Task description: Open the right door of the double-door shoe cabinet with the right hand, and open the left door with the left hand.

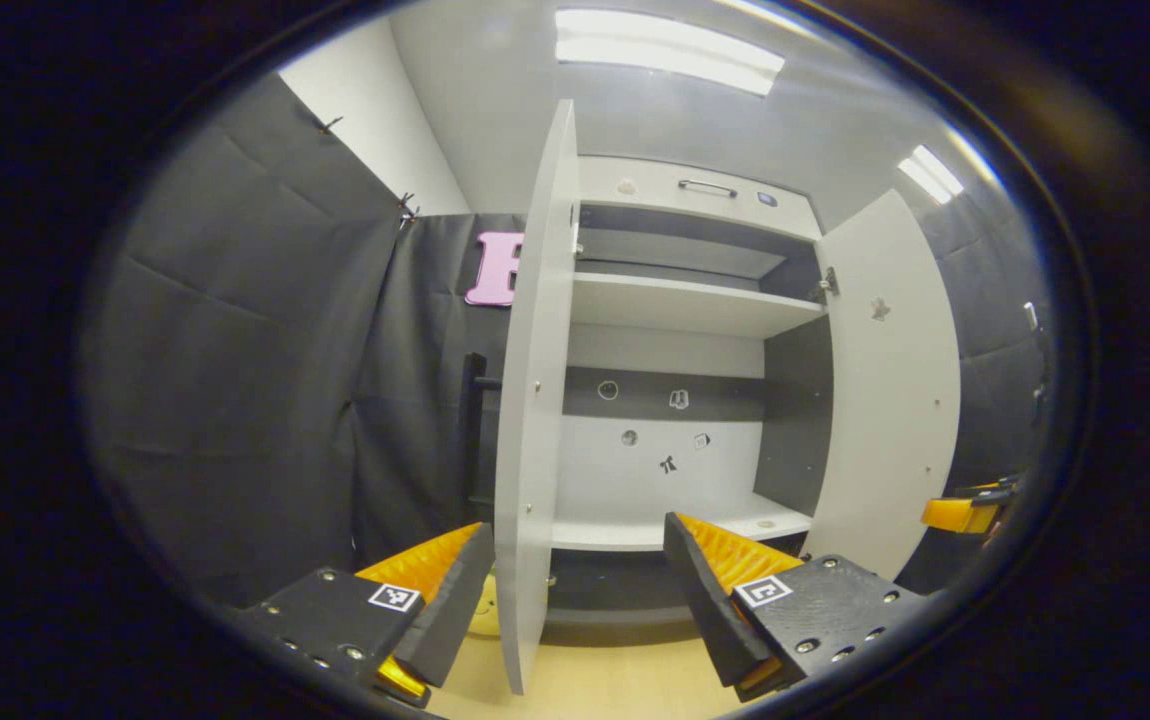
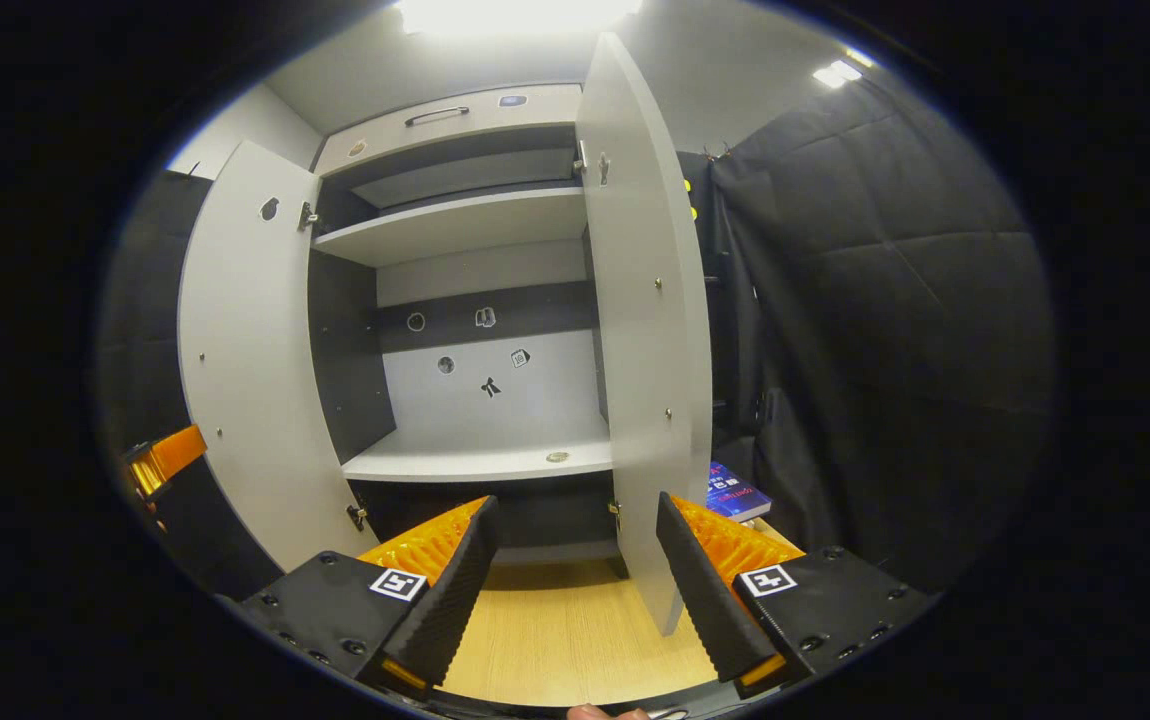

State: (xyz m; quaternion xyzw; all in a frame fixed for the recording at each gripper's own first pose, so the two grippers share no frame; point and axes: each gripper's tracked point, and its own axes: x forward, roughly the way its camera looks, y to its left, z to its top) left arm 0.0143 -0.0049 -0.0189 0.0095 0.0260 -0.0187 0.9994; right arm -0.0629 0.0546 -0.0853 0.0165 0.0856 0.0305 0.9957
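The grey shoe cabinet (image 1: 685,305) stands with both doors swung wide. In the left gripper view its left door (image 1: 535,400) faces me edge-on, and my left gripper (image 1: 577,530) is open with that edge between its fingers, nearer the left finger (image 1: 450,595); no finger presses on it. The right door (image 1: 890,400) hangs open, with the other gripper (image 1: 965,512) beside it. In the right gripper view my right gripper (image 2: 575,505) is open below the cabinet (image 2: 465,225). The right door (image 2: 650,330) stands just before its right finger (image 2: 710,590), and the left door (image 2: 255,380) is open.
Bare shelves (image 2: 480,462) and small stickers on the back panel show inside. A drawer with a handle (image 1: 705,187) sits on top. A book (image 2: 735,495) lies on the wooden floor (image 2: 565,630) behind the right door. Black cloth walls close in on both sides.
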